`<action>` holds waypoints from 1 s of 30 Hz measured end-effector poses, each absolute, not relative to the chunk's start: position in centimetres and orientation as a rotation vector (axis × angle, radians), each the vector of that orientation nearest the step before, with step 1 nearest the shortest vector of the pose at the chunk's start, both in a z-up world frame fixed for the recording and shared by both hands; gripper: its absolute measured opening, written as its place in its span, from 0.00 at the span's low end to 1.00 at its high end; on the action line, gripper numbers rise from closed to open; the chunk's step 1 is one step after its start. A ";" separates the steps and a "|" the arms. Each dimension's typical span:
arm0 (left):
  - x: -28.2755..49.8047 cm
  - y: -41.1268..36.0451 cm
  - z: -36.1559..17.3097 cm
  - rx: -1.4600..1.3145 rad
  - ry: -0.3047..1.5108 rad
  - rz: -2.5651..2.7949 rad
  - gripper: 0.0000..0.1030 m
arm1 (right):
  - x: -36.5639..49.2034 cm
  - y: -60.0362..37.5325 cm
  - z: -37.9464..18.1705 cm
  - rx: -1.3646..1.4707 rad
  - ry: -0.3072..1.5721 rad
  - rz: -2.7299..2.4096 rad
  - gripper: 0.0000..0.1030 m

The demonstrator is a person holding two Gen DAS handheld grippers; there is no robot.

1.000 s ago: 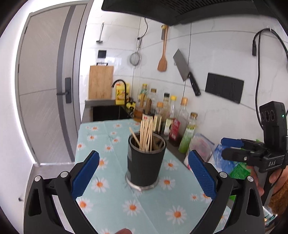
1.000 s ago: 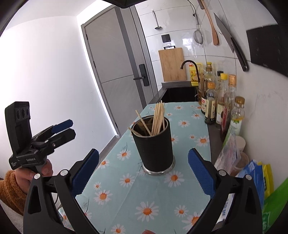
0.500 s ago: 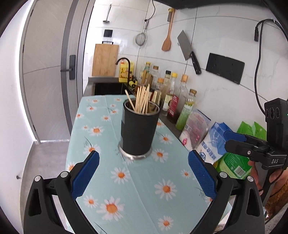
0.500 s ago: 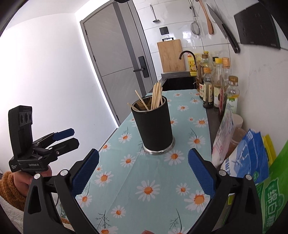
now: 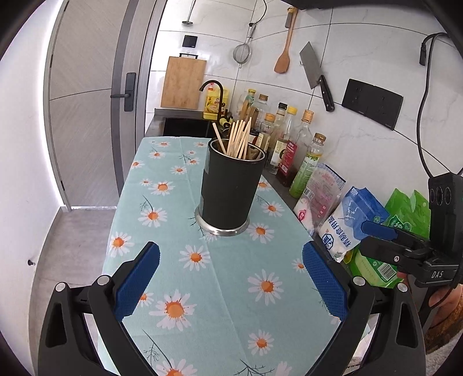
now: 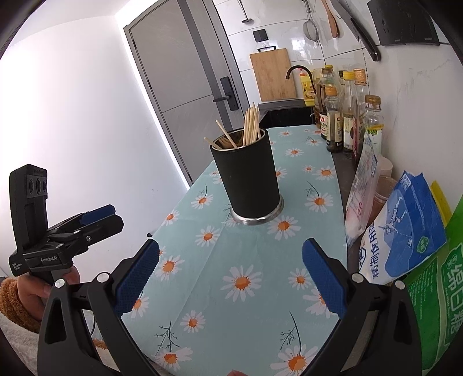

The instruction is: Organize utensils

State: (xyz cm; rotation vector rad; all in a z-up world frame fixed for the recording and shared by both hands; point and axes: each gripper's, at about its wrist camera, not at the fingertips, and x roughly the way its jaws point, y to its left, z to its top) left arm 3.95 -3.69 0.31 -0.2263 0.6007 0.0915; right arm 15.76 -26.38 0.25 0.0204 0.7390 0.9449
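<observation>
One black holder [image 5: 231, 193], two grippers, one cleaver [image 5: 315, 76], one cutting board [image 5: 183, 82].

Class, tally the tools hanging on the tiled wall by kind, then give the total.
Ladle: 1
Mesh strainer: 1
Wooden spatula: 1
Cleaver: 1
Total: 4

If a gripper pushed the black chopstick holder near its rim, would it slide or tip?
The black chopstick holder is tall on a narrow metal base, so a high push probably tips it. The daisy tablecloth may bunch rather than let it slide. The loose chopsticks would likely spill.
</observation>
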 end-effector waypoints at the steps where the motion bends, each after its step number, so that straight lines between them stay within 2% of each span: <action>1: 3.9 -3.7 0.2 -0.228 0.605 0.090 0.94 | 15.7 -26.4 0.2 0.020 0.744 0.942 0.95; 30: 3.8 -3.3 -1.5 -0.272 0.658 0.097 0.94 | 15.9 -25.8 -1.0 0.022 0.803 0.892 0.95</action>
